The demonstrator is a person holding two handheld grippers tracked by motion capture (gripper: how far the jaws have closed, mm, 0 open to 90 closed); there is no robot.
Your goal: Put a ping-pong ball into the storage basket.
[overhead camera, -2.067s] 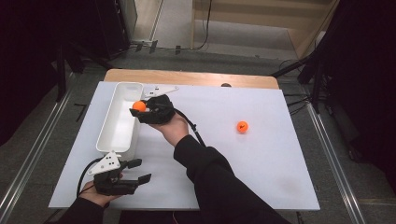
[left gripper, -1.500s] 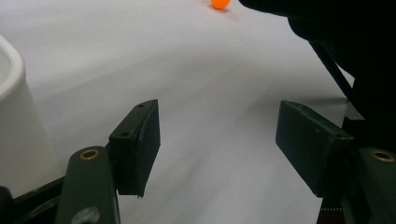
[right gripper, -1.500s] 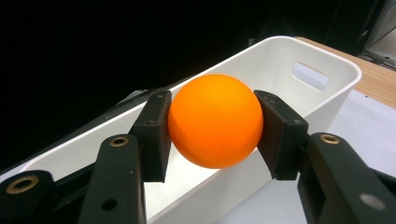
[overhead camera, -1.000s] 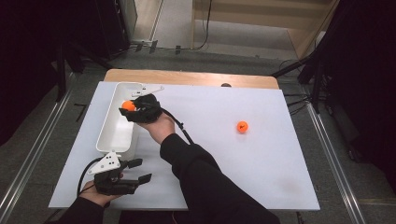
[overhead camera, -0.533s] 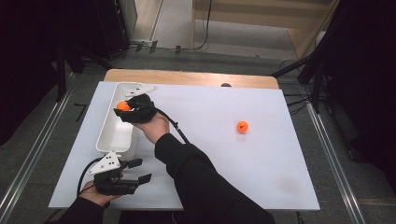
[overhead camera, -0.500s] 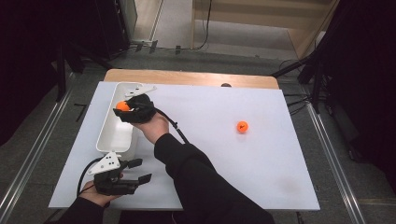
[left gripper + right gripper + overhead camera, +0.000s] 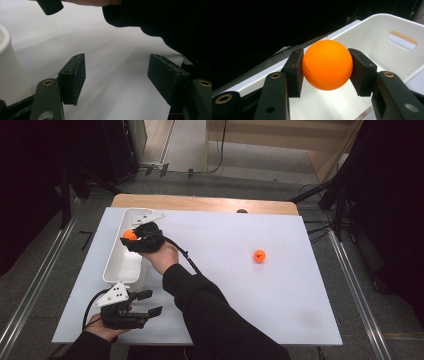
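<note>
**Orange ball gripped over the white bin**

We saw the orange ball (image 7: 327, 64) clamped between the two black jaws of the right gripper (image 7: 326, 72), one pad pressed against each side of it and the ball bulging above and below them. From the high view the same ball (image 7: 130, 235) sat at the tip of that gripper (image 7: 134, 239), above the open white bin (image 7: 116, 270). Beneath and beyond the jaws we saw the bin's pale floor and its far wall (image 7: 372, 37), with a handle slot (image 7: 402, 40) cut through that wall up to the right of the jaws. The bin's near rim ran under the jaws on the left.

The left gripper (image 7: 116, 75) had its jaws spread wide with nothing between them but bare white table (image 7: 112, 45). It rested low on the table, just beside the near end of the bin (image 7: 6, 62), which stood to the left of its jaws. In the high view we saw this gripper (image 7: 145, 304) near the table's front edge.

A second orange ball (image 7: 259, 255) lay on the table (image 7: 280, 290), well apart from both pairs of jaws, off to the right gripper's side.
</note>
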